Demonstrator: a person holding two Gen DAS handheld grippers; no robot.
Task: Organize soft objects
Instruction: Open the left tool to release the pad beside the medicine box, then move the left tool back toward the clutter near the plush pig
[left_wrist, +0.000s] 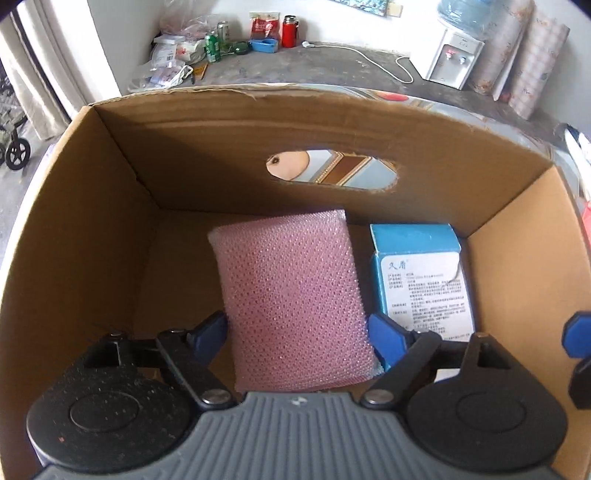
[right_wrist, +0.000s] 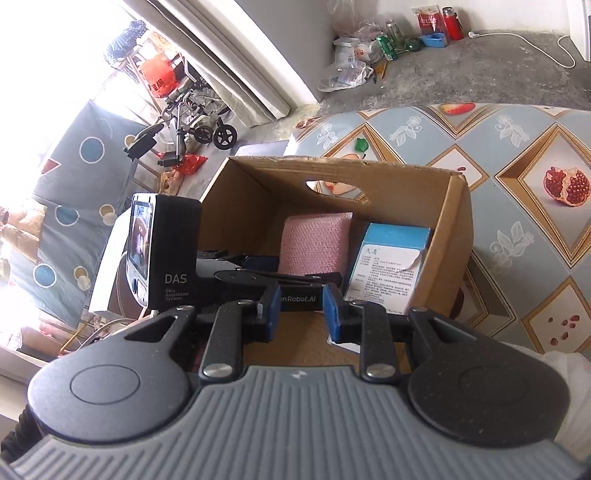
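A pink mesh sponge (left_wrist: 291, 299) stands tilted inside the cardboard box (left_wrist: 110, 221), beside a blue carton (left_wrist: 424, 273) lying at the box's right. My left gripper (left_wrist: 299, 336) is down in the box with its blue pads on either side of the sponge's lower part, holding it. In the right wrist view the same sponge (right_wrist: 314, 240), carton (right_wrist: 391, 266) and box (right_wrist: 454, 236) show ahead. My right gripper (right_wrist: 301, 312) hovers near the box's near edge, jaws parted with nothing between them, just behind the left gripper's body.
The box stands on a table with a fruit-patterned cloth (right_wrist: 517, 155). On the floor beyond are cans, a red flask (left_wrist: 289, 31), plastic bags, a white cable and a water dispenser (left_wrist: 452, 59). A wheelchair (right_wrist: 192, 107) stands by the curtain at left.
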